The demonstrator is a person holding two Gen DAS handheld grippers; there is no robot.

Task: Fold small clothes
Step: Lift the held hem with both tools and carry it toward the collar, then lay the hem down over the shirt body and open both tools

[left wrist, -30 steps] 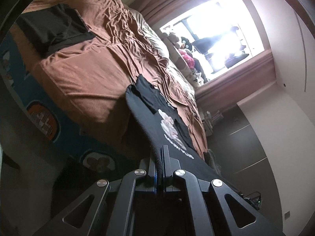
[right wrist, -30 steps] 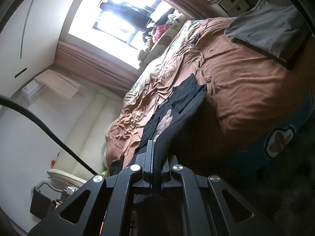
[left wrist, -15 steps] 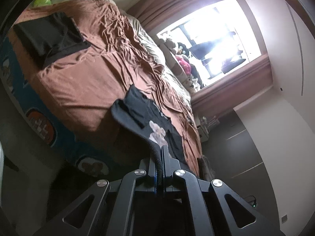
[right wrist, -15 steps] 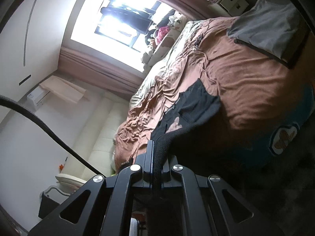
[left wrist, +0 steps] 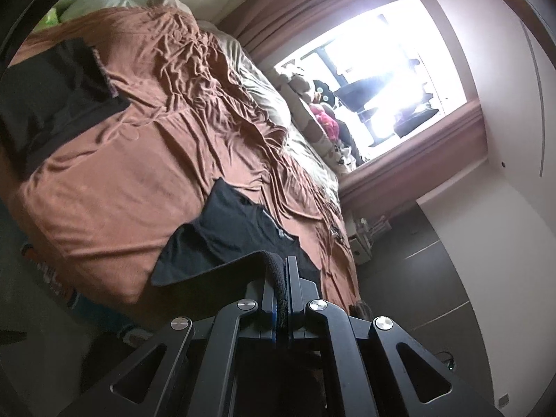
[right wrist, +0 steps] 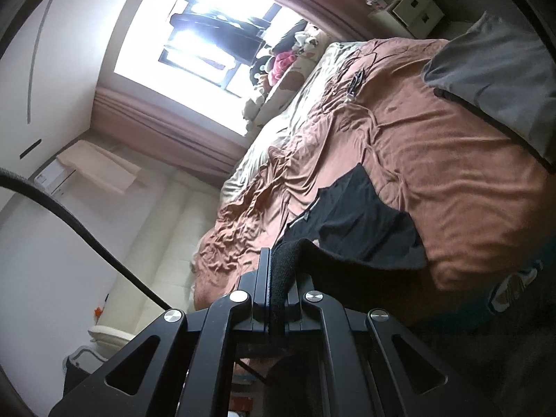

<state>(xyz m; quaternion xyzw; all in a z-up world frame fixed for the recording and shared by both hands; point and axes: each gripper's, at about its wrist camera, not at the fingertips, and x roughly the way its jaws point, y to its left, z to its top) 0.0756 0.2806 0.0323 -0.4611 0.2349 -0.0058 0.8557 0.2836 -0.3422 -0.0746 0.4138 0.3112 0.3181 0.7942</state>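
A small black T-shirt (left wrist: 229, 229) lies near the front edge of a bed with a brown cover (left wrist: 114, 180). Its near hem is lifted and doubled over the rest, so its printed front is hidden. My left gripper (left wrist: 283, 267) is shut on one end of that hem. In the right wrist view the same black T-shirt (right wrist: 361, 222) lies on the brown cover (right wrist: 451, 160), and my right gripper (right wrist: 278, 260) is shut on the hem's other end. Both grippers hover just above the bed's front edge.
A folded dark garment (left wrist: 52, 97) lies at one corner of the bed, and a folded grey garment (right wrist: 493, 69) at another. Soft toys (left wrist: 319, 107) line the bright window. Wrinkled cover and a pale quilt (left wrist: 264, 90) fill the far side. A black cable (right wrist: 69, 222) crosses the right wrist view.
Both grippers have carried the shirt's hem forward over the bed. The shirt went from stretched out with its print showing to doubled over itself, with the print hidden.
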